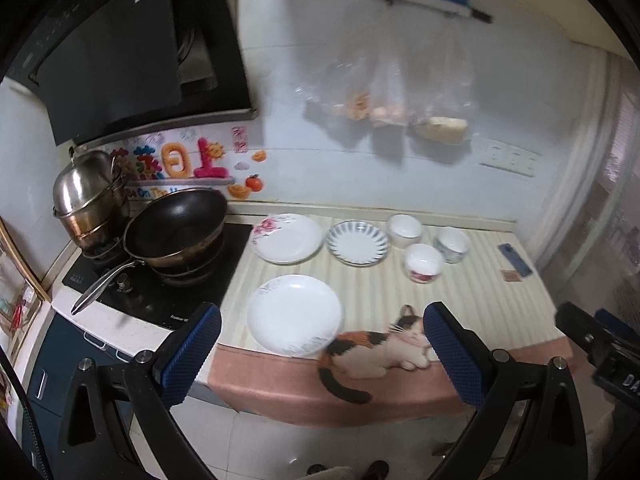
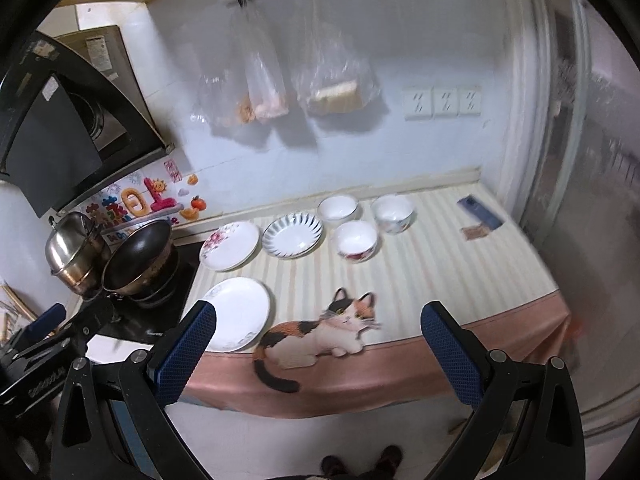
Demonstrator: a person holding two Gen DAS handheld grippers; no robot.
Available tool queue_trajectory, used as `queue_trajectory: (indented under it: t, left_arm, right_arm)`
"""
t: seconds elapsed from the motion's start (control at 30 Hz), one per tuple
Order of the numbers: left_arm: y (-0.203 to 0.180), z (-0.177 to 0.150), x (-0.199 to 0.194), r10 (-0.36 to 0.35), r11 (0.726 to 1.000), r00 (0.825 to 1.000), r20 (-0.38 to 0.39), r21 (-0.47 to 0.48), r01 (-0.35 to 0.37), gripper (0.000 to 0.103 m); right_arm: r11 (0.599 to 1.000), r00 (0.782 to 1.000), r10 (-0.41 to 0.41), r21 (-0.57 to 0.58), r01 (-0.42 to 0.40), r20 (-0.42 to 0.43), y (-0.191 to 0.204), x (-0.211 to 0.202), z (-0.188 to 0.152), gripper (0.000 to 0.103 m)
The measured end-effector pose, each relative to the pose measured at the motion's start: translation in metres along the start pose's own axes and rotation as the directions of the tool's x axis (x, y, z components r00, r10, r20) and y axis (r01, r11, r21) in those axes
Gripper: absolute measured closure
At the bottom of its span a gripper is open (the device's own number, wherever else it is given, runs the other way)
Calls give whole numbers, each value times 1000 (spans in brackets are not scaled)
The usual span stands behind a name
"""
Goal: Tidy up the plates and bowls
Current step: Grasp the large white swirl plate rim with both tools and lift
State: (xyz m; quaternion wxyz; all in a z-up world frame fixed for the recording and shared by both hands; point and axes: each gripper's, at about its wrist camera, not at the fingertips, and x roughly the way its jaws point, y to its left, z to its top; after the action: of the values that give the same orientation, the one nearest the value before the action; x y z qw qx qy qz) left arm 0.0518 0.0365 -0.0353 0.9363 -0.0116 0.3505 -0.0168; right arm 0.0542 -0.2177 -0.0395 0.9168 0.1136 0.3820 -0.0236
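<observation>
Both tongs (image 1: 322,354) (image 2: 318,354) spread wide, plates (image 1: 295,314) and bowls (image 1: 423,266) empty

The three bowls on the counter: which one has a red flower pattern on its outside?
The front bowl, nearest the counter edge. The two bowls behind it, the back-left bowl and the back-right bowl, show no red.

We see soft, even indoor light with faint shadows. Motion blur smears everything beyond the tool (image 1: 322,354). Fisheye edges bend and darken.

Open counter ahead of the right gripper (image 2: 318,354) fingers, bare between bowls (image 2: 356,240) and cloth edge; beyond the left finger, plates (image 2: 240,314) and wok (image 2: 138,256) obstruct
</observation>
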Motion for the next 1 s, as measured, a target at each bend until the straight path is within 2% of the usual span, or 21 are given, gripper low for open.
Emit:
queue_trajectory:
  t: [0.17,0.23,0.3,0.4,0.53,0.57,0.6,0.63,0.7,0.8,0.87,0.9,0.93,1.0]
  left_arm:
    - [45,-4,76,92,996,993,-68,-10,-93,0]
    - [64,-9,113,140,990,982,-123,-2,-142,0]
    - [85,-16,152,149,987,970,-194,-26,-157,0]
    - [111,-25,201,124,986,951,-282,-73,-150,0]
    - [138,-38,264,90,979,913,-398,-135,-155,1]
    - [142,-40,277,86,976,903,-420,-147,-161,1]
    - [144,-42,290,65,974,896,-439,-165,-152,1]
    - [147,-45,303,46,971,889,-456,-187,-147,1]
    - [151,-50,325,13,967,875,-484,-217,-135,4]
    - [153,-61,358,-29,961,843,-537,-246,-124,19]
    - [154,-69,376,-61,959,822,-566,-263,-110,37]
    - [154,-72,380,-72,957,818,-571,-270,-104,43]
    - [155,-76,386,-90,955,812,-576,-281,-93,54]
    - [156,-81,392,-127,951,807,-577,-302,-66,70]
  right_arm:
    - [997,987,77,27,-74,-141,16,94,-9,0]
    - [995,974,104,10,-104,-202,27,137,-13,0]
    - [992,955,123,-3,-129,-269,35,179,-18,0]
    - [983,917,175,9,-184,-359,44,250,-26,0]
    - [965,855,255,61,-256,-453,54,339,-34,1]
    - [955,833,291,85,-286,-471,57,359,-36,2]
    - [946,812,315,97,-309,-492,60,381,-38,3]
    - [945,800,316,95,-313,-510,64,400,-39,5]
    - [940,774,324,95,-326,-544,71,439,-45,15]
    - [927,718,351,119,-355,-601,79,481,-55,29]
    - [920,690,366,132,-370,-624,82,499,-61,36]
    - [916,680,373,133,-379,-631,85,508,-64,39]
    - [909,670,387,140,-393,-634,88,518,-67,43]
    - [899,648,407,158,-408,-643,93,530,-73,63]
